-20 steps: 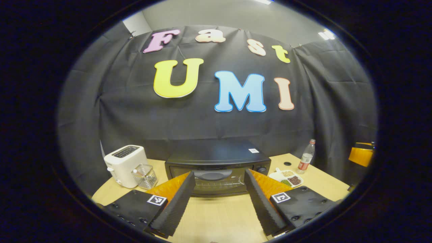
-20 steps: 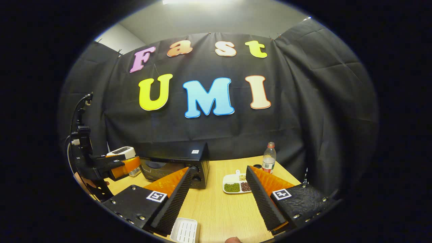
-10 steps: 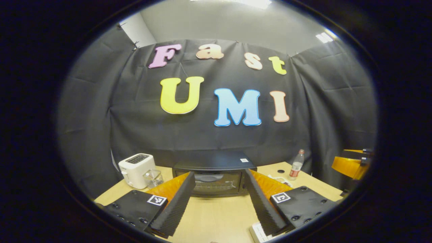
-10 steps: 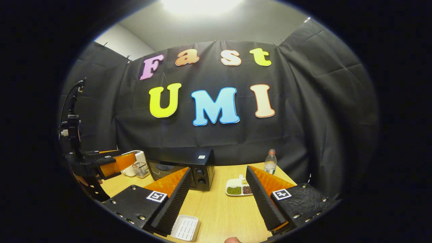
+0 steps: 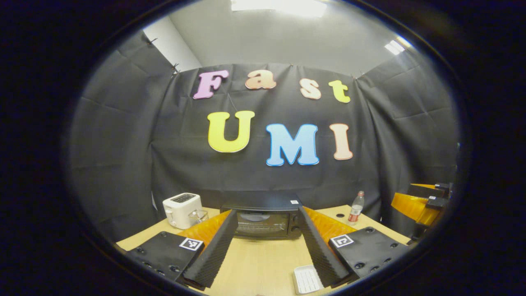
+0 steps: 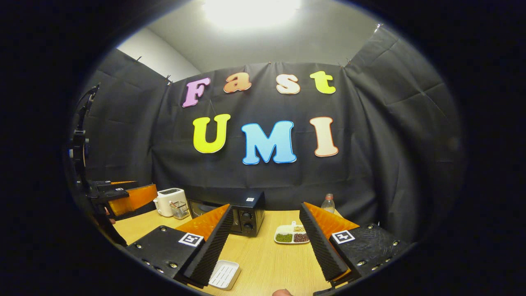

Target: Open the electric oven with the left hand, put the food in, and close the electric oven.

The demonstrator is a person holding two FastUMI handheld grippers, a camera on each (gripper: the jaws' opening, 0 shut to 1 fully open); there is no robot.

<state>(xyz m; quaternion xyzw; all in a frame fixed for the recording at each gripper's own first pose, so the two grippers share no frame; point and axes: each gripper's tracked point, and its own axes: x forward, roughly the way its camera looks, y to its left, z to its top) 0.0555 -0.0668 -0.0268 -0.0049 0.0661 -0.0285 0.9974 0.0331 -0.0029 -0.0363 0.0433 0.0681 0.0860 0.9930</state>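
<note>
Facing the electric oven (image 5: 263, 220) from the left gripper view, we see our left tongs (image 5: 266, 246) spread wide and holding nothing, with the oven framed between the two fingers and well apart from them. The oven stands at the back of the tabletop (image 5: 254, 267), close to the black cloth wall, and its glass door is shut. A white toaster (image 5: 182, 209) stands to the left of the oven, with a small clear container (image 5: 197, 216) just beside it. A bottle (image 5: 356, 207) stands to the right of the oven. A white ridged tray (image 5: 307, 279) lies on the tabletop near the lower right finger. The right tongs also appear at the far right edge of this view.

In the right gripper view, we see our right tongs (image 6: 265, 246) likewise spread wide and empty above the tabletop (image 6: 267, 263). The oven (image 6: 242, 216) sits behind the left finger, its control knobs facing us. A divided white dish of food (image 6: 292, 236) lies on the tabletop to the right of the oven, apart from it, with green, dark and pale portions in separate compartments. The bottle (image 6: 327, 202) stands behind the dish. The white ridged tray (image 6: 224, 274) lies near the lower left finger. The toaster (image 6: 169, 201) stands left of the oven, and the left tongs (image 6: 123, 197) hang at the left edge.
</note>
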